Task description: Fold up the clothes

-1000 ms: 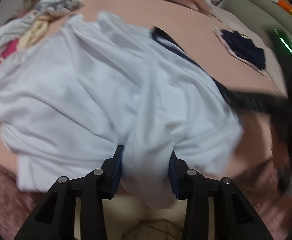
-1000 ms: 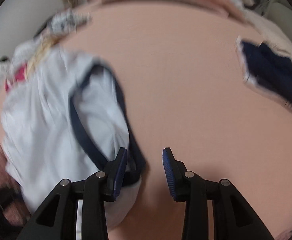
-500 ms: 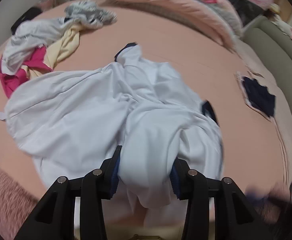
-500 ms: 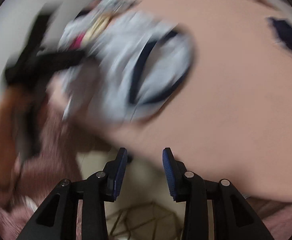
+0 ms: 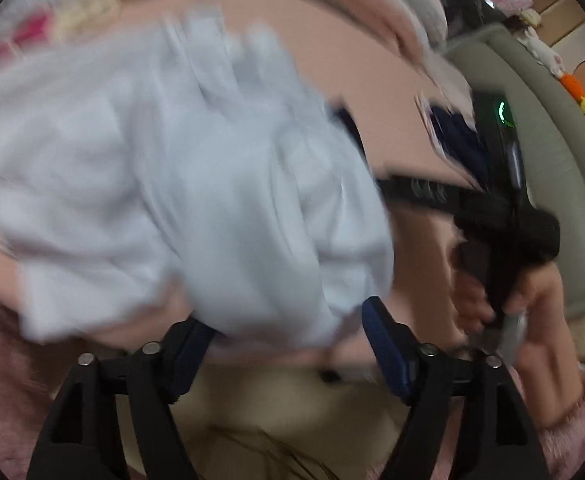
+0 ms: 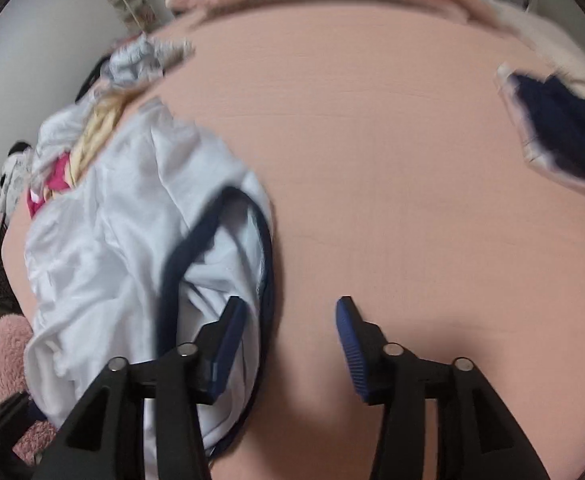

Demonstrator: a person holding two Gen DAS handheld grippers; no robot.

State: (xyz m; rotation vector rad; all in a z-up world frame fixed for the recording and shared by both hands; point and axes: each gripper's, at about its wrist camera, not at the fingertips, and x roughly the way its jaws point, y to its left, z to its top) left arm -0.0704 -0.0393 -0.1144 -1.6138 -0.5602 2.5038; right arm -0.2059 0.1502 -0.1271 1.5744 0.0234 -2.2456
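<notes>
White shirt [image 5: 180, 184] lies rumpled and blurred on the pink bed [image 5: 332, 56] in the left wrist view; the left gripper [image 5: 288, 332] has jaws opening, cloth hanging between them. The right wrist view shows the shirt's navy collar [image 6: 216, 248] beside the right gripper [image 6: 288, 344], whose jaws are opening over bare sheet.

My left gripper [image 5: 284, 344] is a black plastic frame with triangular cut-outs, silver screws at the joints and ribbed blue pads; my right gripper [image 6: 290, 344] looks the same. A green light glows on its black body, and my sleeve [image 5: 572, 412] is fuzzy pink
</notes>
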